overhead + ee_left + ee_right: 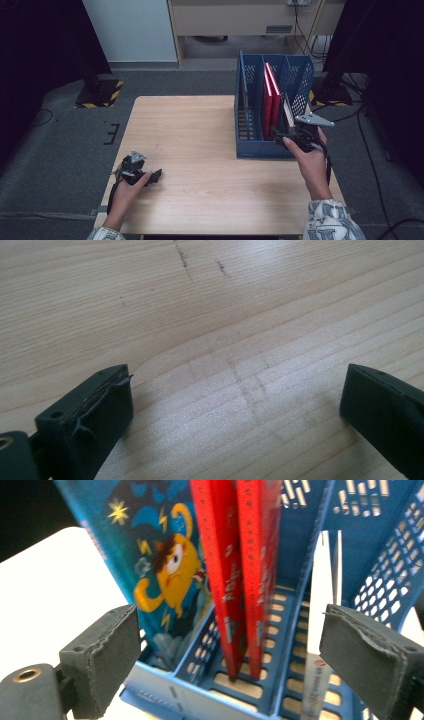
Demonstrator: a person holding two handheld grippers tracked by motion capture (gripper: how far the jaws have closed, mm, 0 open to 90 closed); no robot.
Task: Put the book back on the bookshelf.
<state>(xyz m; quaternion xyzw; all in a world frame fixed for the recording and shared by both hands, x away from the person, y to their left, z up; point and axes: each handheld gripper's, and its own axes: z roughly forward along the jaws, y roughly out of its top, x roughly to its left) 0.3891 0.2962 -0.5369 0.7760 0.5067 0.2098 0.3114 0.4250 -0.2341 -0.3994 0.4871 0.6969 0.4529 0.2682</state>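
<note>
A blue slotted file rack [260, 149] stands on the right part of the wooden table [190, 130]. Two red books [270, 97] stand upright in its middle compartment. In the right gripper view the red books [235, 555] are straight ahead, a blue cartoon picture book [160, 570] leans in the compartment to their left, and a thin white book [320, 595] stands in the one to their right. My right gripper [295, 134] [230, 630] is at the rack's front end, open, with the pads touching nothing. My left gripper [156, 176] [239, 385] rests open on bare wood.
The rack [200, 700] has a low front wall and tall perforated dividers. Dark stands with hazard-striped bases [102, 92] flank the table on the grey floor. Cables [370, 150] trail to the right of the table.
</note>
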